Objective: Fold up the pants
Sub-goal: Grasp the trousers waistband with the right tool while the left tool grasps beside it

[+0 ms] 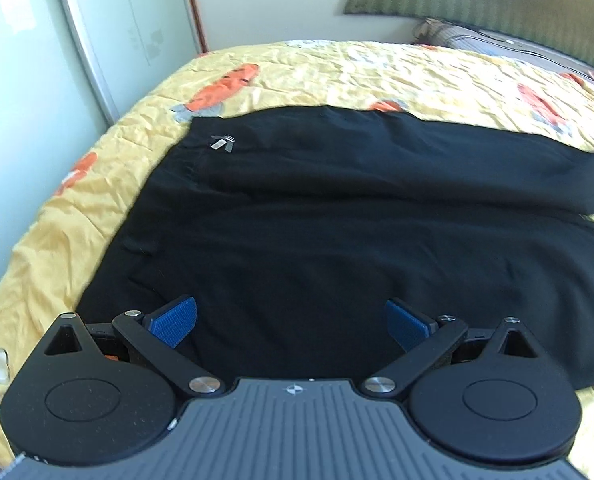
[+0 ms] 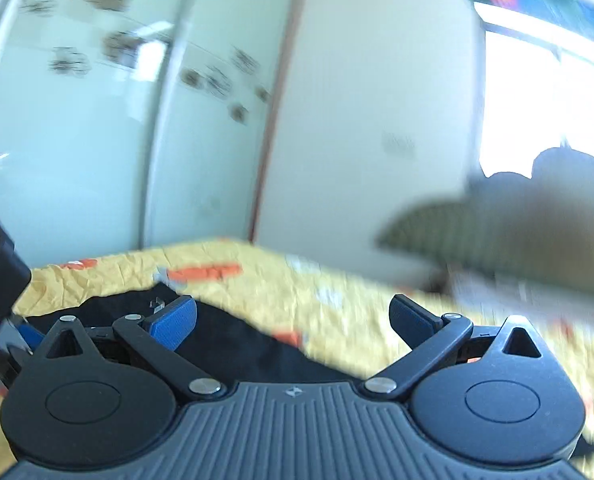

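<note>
Both grippers, left (image 1: 291, 322) and right (image 2: 293, 322), gaped wide, holding nothing. Pants (image 1: 337, 240) lay flat on bedspread (image 1: 417, 76), waistband toward 10 o'clock, likely spread for folding.

Bed (image 1: 337, 68) with yellow carrot-print cover, black pants (image 1: 337, 220) spread flat on it

Black pants (image 1: 337, 240), yellow carrot-print bedspread (image 1: 377, 72)
</note>
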A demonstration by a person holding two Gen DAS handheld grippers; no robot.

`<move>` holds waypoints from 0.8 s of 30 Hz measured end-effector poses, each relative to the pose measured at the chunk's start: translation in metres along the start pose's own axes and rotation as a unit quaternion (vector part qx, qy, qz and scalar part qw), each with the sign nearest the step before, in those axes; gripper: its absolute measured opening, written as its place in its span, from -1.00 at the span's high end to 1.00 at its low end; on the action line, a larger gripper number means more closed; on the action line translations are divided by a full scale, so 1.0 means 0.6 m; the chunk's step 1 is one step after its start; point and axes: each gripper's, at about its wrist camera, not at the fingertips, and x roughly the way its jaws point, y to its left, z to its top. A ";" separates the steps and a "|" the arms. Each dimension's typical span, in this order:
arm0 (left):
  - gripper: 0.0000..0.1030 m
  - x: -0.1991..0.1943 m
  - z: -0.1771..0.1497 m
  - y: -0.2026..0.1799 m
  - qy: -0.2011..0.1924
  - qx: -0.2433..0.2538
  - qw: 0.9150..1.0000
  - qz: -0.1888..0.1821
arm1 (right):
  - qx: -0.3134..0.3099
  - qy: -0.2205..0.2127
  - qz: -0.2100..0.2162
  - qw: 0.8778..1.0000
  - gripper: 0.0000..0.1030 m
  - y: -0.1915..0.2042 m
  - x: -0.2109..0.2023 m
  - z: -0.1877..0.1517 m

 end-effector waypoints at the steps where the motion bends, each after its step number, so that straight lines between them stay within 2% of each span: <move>1: -0.97 0.007 0.010 0.009 -0.001 -0.004 1.000 0.004 | -0.022 0.014 0.029 0.999 -1.00 -0.008 0.033 0.005; 3: -0.97 0.019 0.032 0.028 -0.006 -0.013 1.000 0.012 | -0.030 0.068 0.089 0.993 -1.00 -0.028 0.112 0.007; 6: -0.97 0.040 0.068 0.058 -0.016 -0.027 0.999 0.035 | 0.006 0.133 0.136 0.982 -1.00 -0.065 0.241 -0.006; 8: -0.97 0.057 0.092 0.078 -0.014 -0.035 0.998 0.045 | 0.041 0.175 0.182 0.967 -0.98 -0.092 0.325 -0.017; 10: -0.97 0.079 0.116 0.098 -0.006 -0.044 0.998 0.048 | 0.069 0.193 0.215 0.955 -0.97 -0.108 0.391 -0.031; 13: -0.96 0.111 0.149 0.126 0.011 -0.069 0.996 0.048 | 0.090 0.226 0.249 0.937 -0.49 -0.118 0.478 -0.054; 14: -0.96 0.120 0.159 0.134 0.015 -0.078 0.996 0.045 | 0.102 0.241 0.266 0.928 -0.40 -0.117 0.512 -0.066; 16: -0.96 0.140 0.180 0.148 0.028 -0.097 0.994 0.035 | 0.112 0.258 0.284 0.917 -0.26 -0.112 0.552 -0.078; 18: -0.96 0.159 0.199 0.157 0.040 -0.113 0.993 0.021 | 0.112 0.280 0.311 0.901 -0.21 -0.100 0.585 -0.090; 20: -0.95 0.181 0.218 0.165 0.055 -0.133 0.990 0.003 | 0.092 0.293 0.321 0.896 0.21 -0.085 0.597 -0.099; 21: -0.95 0.190 0.228 0.168 0.059 -0.144 0.988 -0.010 | 0.072 0.288 0.322 0.899 0.28 -0.078 0.599 -0.101; 23: -0.93 0.214 0.248 0.175 0.078 -0.166 0.983 -0.030 | 0.046 0.272 0.335 0.901 0.78 -0.073 0.582 -0.093; 24: -0.93 0.226 0.256 0.180 0.088 -0.182 0.978 -0.045 | 0.019 0.253 0.323 0.912 0.78 -0.065 0.568 -0.085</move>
